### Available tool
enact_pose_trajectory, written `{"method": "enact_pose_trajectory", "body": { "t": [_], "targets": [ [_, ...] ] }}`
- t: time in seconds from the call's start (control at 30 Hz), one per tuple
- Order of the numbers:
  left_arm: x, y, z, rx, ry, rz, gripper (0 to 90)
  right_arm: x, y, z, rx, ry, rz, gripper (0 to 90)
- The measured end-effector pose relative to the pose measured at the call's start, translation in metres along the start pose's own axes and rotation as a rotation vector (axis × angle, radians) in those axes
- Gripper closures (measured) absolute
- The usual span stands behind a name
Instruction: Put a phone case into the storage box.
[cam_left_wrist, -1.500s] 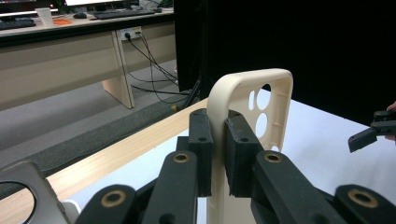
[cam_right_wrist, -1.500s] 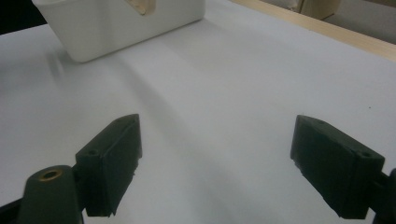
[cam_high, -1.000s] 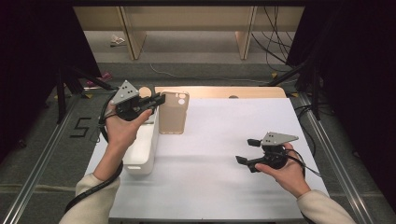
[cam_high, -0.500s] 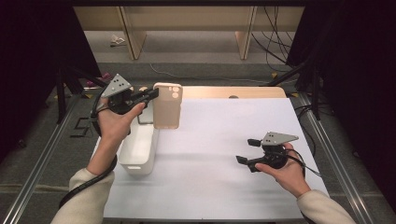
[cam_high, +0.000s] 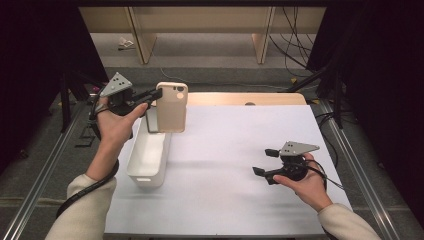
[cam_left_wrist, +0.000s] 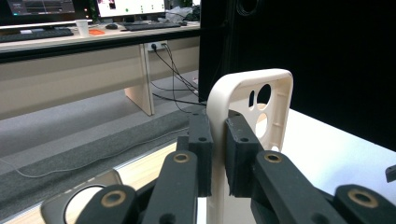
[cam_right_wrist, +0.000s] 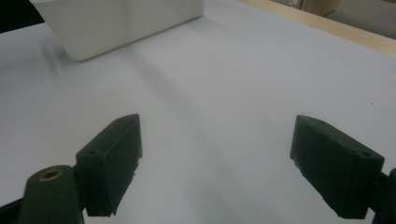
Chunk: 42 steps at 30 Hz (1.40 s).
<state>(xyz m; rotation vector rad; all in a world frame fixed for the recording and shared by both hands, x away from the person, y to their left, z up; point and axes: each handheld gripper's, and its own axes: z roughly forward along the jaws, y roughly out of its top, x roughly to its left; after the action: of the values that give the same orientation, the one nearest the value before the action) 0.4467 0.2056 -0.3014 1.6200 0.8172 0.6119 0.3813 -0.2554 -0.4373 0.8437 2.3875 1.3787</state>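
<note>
A beige phone case (cam_high: 172, 107) with camera holes hangs upright in the air over the far end of the white bin (cam_high: 148, 159). My left gripper (cam_high: 158, 94) is shut on its upper left edge. In the left gripper view the case's rim (cam_left_wrist: 236, 100) is pinched between the two black pads. My right gripper (cam_high: 264, 163) rests low at the right of the white table sheet (cam_high: 235, 150), open, with nothing between its pads (cam_right_wrist: 112, 163).
A dark flat object (cam_high: 151, 121) lies behind the held case near the bin's far end. The wooden table edge (cam_high: 240, 98) runs along the back. The bin's corner (cam_right_wrist: 116, 21) lies ahead of the right gripper. Metal rails flank the table.
My left gripper has lifted the phone case off the table and swung it upright, moving back and up. The right gripper has stayed in place.
</note>
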Motion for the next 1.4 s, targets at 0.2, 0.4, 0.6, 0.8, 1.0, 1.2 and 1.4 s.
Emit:
{"method": "enact_pose_trajectory", "body": {
  "t": [0.2, 0.4, 0.6, 0.8, 1.0, 1.2, 1.4],
  "targets": [
    [0.008, 0.0, -0.002, 0.002, 0.018, -0.006, 82.0, 0.0, 0.0, 0.0, 0.001, -0.001, 0.0, 17.7],
    [0.015, 0.0, -0.003, 0.008, 0.031, -0.01, 81.9, 0.0, 0.0, 0.0, 0.001, -0.002, 0.001, 17.7],
    [0.022, -0.001, -0.004, 0.011, 0.046, -0.019, 81.9, 0.0, 0.0, 0.0, 0.0, -0.001, 0.002, 17.7],
    [0.029, -0.002, -0.004, 0.017, 0.06, -0.02, 81.9, 0.0, 0.0, 0.0, -0.001, -0.001, 0.003, 17.7],
    [0.035, -0.001, -0.005, 0.019, 0.07, -0.016, 81.9, 0.0, 0.0, 0.0, -0.002, 0.0, 0.004, 17.7],
    [0.04, -0.001, -0.004, 0.023, 0.079, -0.022, 81.9, 0.0, 0.0, 0.001, -0.001, -0.001, 0.002, 17.7],
    [0.044, -0.003, -0.003, 0.033, 0.089, -0.023, 81.8, 0.0, -0.001, 0.001, -0.002, 0.0, 0.003, 17.6]
  ]
}}
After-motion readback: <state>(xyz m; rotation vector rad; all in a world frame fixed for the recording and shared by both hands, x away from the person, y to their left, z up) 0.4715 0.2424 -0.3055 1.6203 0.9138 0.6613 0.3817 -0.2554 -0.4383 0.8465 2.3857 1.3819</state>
